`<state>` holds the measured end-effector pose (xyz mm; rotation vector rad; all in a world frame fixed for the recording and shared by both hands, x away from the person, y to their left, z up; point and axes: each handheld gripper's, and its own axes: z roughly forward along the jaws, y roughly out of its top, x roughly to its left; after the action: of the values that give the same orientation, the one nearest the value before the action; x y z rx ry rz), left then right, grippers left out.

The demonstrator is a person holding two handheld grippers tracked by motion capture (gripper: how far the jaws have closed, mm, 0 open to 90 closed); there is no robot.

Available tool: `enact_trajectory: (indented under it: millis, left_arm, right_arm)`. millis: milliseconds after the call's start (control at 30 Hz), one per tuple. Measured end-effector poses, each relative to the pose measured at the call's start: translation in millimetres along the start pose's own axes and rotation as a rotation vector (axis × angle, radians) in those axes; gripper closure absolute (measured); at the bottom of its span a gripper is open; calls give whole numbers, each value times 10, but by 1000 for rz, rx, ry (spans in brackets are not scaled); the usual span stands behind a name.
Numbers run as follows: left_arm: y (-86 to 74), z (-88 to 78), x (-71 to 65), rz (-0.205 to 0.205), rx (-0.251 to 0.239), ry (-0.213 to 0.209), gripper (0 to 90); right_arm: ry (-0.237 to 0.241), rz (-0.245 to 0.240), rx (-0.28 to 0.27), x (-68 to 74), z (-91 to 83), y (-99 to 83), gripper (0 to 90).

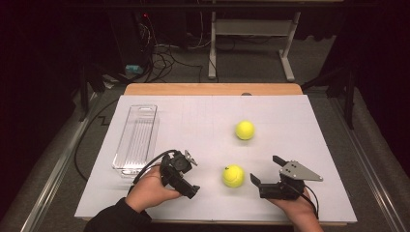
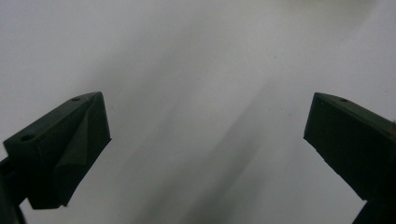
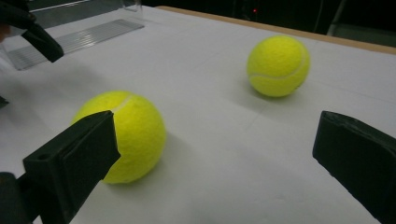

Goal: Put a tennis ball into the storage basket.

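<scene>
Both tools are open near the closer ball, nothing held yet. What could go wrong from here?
The near tennis ball sits loose on the table between the left tool and right tool; a nudge could roll it off the front edge. The right tool looks off-centre, so one jaw may push it aside.

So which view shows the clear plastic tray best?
The high view: the whole clear tray lies at the table's left, empty. The right gripper view catches a corner of it at top left. The left gripper view looks at bare white tabletop.
</scene>
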<state>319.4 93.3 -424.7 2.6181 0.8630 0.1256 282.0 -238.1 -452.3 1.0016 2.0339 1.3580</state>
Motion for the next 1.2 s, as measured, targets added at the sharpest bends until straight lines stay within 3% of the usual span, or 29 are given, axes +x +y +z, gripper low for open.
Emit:
enact_trajectory:
  millis: [67,367,433,500,567,833,1200]
  left_arm:
    - [-2,-11,29,-1,1,-18,12]
    - [-2,-20,46,-12,-5,-21,12]
    - [-2,-25,56,-18,-9,-22,12]
    - [-2,-28,59,-20,-11,-24,12]
    - [-3,-31,64,-20,-14,-26,12]
    - [-2,-32,57,-12,-14,-33,12]
    - [-4,-32,33,-10,-14,-22,12]
  right_arm:
    - [31,5,16,73,78,47,0]
    - [105,0,69,267,298,116,0]
    - [149,-12,98,327,370,118,0]
    - [155,-19,112,350,398,118,1]
    - [173,-40,160,413,483,115,32]
    - [168,-84,229,497,587,113,141]
    - [152,-77,262,475,598,84,257]
